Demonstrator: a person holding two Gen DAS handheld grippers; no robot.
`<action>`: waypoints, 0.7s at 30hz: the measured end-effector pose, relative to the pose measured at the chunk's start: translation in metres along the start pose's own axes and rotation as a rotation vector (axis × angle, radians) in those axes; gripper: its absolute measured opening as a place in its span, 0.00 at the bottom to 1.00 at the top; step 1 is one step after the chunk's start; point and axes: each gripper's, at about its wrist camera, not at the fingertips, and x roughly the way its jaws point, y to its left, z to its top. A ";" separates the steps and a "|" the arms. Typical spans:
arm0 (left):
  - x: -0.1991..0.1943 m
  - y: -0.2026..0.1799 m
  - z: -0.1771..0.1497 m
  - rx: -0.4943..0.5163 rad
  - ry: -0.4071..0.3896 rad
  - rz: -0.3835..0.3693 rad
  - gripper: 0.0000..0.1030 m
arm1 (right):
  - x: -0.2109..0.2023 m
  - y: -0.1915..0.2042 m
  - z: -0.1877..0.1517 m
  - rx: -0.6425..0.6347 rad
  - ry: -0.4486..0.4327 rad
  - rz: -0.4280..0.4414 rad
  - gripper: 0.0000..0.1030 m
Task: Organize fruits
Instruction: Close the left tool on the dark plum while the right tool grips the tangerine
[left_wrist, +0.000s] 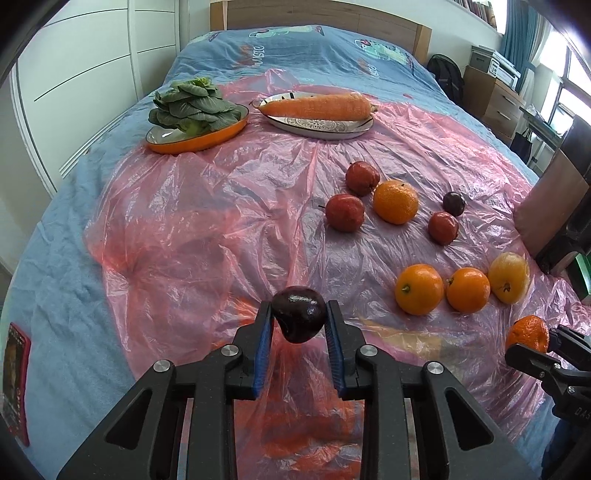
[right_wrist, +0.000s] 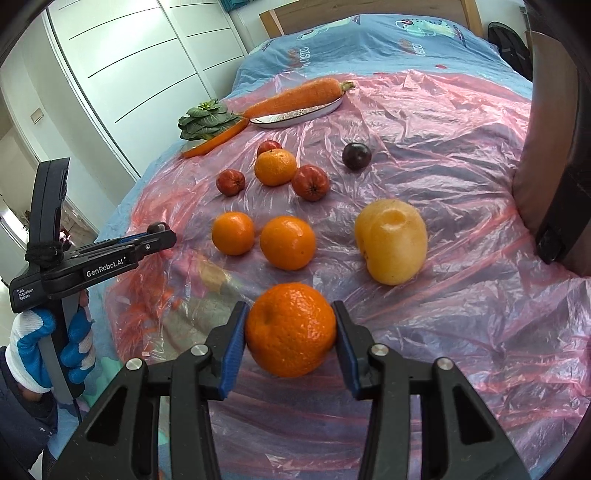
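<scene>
Nearest, left gripper (left_wrist: 299, 317): jaws clamped on a dark plum (left_wrist: 298, 318), held above the pink plastic sheet (left_wrist: 192, 229).
Right gripper (right_wrist: 290, 330): jaws pressed on both sides of a mandarin (right_wrist: 290, 328).
Just ahead: two oranges (right_wrist: 232, 233) (right_wrist: 288, 242) side by side, a yellow pear (right_wrist: 390, 240) to their right.
Middle: three red fruits (right_wrist: 311, 182) crowd around another orange (right_wrist: 275, 167); a second dark plum (right_wrist: 356, 156) sits apart.
Far: carrot (left_wrist: 316, 106) on an oval plate (left_wrist: 321, 127); leafy greens (left_wrist: 192, 105) in an orange dish (left_wrist: 195, 142).
Edge of bed: red phone (left_wrist: 15, 380).
</scene>
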 end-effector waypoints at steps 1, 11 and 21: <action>-0.005 0.000 0.001 0.000 -0.006 -0.002 0.23 | -0.005 0.001 0.001 -0.002 -0.005 0.001 0.66; -0.058 -0.037 0.008 0.022 -0.052 -0.122 0.23 | -0.072 -0.020 0.005 0.032 -0.066 -0.056 0.66; -0.099 -0.147 0.002 0.175 -0.045 -0.321 0.23 | -0.156 -0.089 -0.011 0.133 -0.128 -0.213 0.66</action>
